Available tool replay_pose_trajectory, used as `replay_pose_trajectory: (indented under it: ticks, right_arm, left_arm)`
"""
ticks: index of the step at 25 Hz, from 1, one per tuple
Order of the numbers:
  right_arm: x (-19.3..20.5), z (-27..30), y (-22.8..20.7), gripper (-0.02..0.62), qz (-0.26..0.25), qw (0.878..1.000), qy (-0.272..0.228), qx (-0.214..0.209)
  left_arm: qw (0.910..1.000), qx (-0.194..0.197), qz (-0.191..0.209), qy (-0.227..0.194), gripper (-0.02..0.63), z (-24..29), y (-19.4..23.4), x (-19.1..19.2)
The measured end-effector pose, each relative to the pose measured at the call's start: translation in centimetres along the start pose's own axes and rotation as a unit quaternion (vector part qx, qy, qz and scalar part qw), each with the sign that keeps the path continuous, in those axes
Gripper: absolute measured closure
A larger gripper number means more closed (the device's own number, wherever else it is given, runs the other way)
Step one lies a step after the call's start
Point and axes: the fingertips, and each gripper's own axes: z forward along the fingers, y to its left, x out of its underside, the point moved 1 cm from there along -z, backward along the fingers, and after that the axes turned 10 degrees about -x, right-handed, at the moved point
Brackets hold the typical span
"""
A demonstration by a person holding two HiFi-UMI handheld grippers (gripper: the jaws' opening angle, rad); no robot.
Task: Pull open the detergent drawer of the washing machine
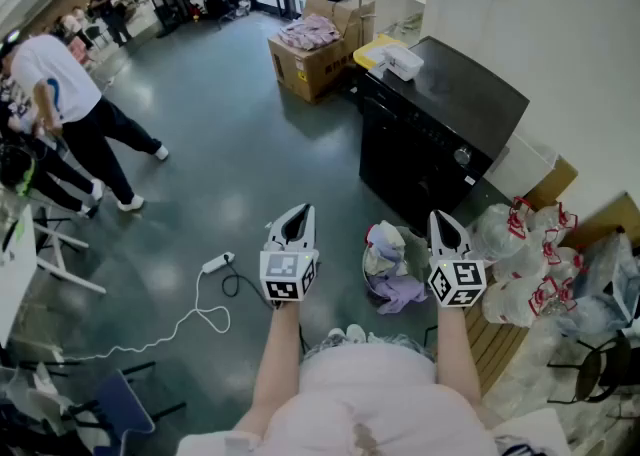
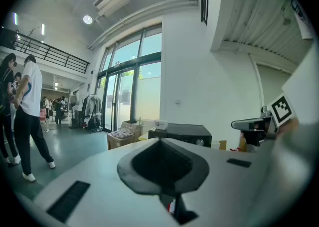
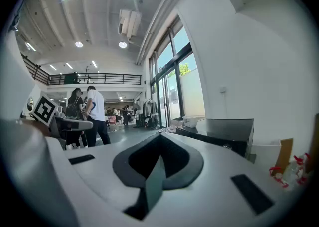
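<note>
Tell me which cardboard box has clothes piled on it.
The front cardboard box, which has pinkish clothes heaped on top. The rear box behind it shows only bare cardboard.

We hold 2 grippers out ahead of our body, side by side and well apart, both pointing forward and tipped only slightly below level. Our left gripper (image 1: 302, 210) has its 2 jaws closed together to a point, with nothing gripped. Our right gripper (image 1: 441, 216) matches it: jaws pressed together, empty. Each carries its marker cube at the rear, the left cube (image 1: 288, 276) and the right cube (image 1: 457, 282) facing up toward us. Our left forearm (image 1: 277, 369) and right forearm (image 1: 456, 354) reach out bare and nearly parallel from our torso (image 1: 370, 404).
</note>
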Motion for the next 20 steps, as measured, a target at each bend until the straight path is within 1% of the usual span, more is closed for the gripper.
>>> replay_pose_trajectory:
  ticks: [15,20]
  right_arm:
    - [-0.2,-0.4,1.5,0.581,0.003,1.0,-0.005,-0.007]
    - [0.3,-0.4,1.3,0.581,0.007,1.0,0.002,-0.005]
  left_arm:
    - [1.0,-0.004,-0.001,0.001,0.58,-1.4,0.4,0.3]
    - [1.0,-0.001,-0.004,0.004,0.58,-1.6,0.2,0.7]
